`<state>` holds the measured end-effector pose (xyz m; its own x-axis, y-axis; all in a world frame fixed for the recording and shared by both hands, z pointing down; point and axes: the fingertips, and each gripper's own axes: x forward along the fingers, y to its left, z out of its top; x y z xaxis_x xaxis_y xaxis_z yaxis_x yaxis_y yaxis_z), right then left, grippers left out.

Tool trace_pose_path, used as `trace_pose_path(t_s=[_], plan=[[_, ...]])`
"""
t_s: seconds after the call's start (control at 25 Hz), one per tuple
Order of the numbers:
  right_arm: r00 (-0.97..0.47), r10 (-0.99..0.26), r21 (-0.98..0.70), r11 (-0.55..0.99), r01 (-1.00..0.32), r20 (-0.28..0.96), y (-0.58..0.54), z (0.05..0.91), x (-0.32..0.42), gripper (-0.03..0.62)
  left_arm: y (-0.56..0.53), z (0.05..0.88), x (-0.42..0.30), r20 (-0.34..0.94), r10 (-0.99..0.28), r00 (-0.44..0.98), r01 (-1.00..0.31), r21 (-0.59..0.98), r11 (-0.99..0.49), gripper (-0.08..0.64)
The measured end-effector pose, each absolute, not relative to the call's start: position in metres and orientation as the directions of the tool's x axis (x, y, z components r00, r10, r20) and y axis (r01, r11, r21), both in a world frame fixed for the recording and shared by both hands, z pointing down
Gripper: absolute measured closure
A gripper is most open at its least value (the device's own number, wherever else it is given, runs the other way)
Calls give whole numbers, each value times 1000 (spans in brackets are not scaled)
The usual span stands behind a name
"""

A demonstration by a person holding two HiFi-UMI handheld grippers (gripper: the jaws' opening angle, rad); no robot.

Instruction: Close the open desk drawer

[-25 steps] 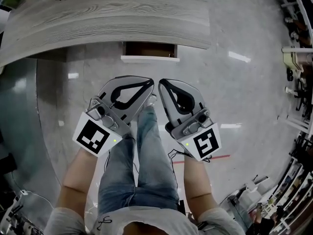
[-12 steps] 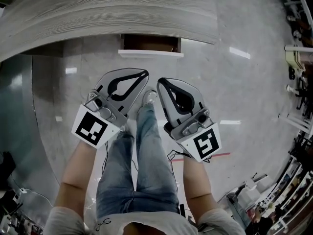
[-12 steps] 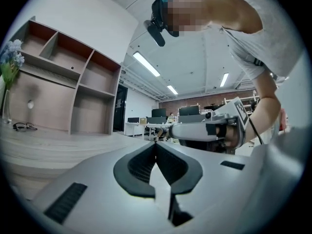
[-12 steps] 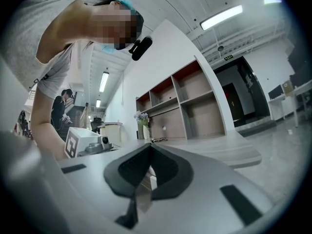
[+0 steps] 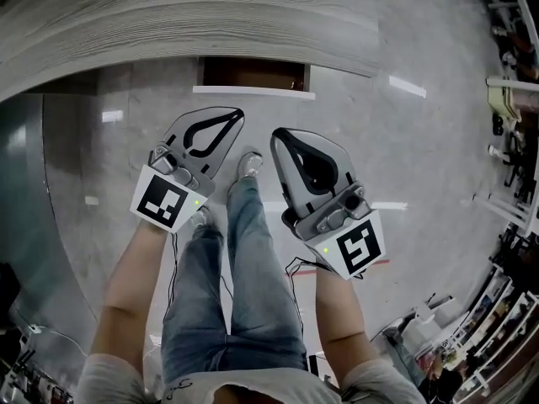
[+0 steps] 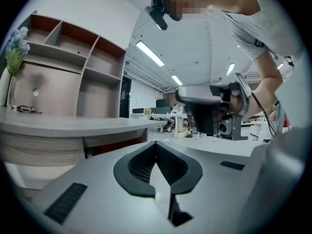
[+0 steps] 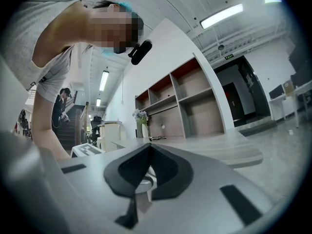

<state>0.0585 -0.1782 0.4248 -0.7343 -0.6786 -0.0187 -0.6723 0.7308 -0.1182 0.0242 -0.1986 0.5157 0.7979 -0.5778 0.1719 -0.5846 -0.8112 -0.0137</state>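
One long grey wood-grain desk (image 5: 210,15) curves across the top of the scene, and the drawer (image 5: 253,92) juts out from under its front edge, with its brown inside showing behind a plain white front panel. It sits ahead of the person's shoes, well apart from both tools. I'd judge it to be a stiff, boxy thing on runners, neither fragile nor heavy, that should slide home under a steady shove and needs no gripping at all. The best place to press looks like the middle of that white panel, so the drawer doesn't skew on its runners. The face looks smooth, so a square push should be less likely to slip than a glancing one. The left gripper (image 5: 236,116) hovers nearer the drawer with its jaws pressed together on nothing. The right gripper (image 5: 277,137), just beside it, is likewise clenched and empty.
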Motion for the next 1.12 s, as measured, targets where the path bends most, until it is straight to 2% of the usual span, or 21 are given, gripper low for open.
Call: trace_pose_path(t_s=[0.4, 1.12], plan=[[-742, -671, -122, 736, -666, -2, -182, 422, 54, 586, -216, 536, 12, 186, -643, 743, -660, 39, -750, 550], [-729, -685, -116, 724, -680, 0, -185, 420, 59, 586, -225, 538, 11, 175, -677, 715, -696, 86, -713, 551]])
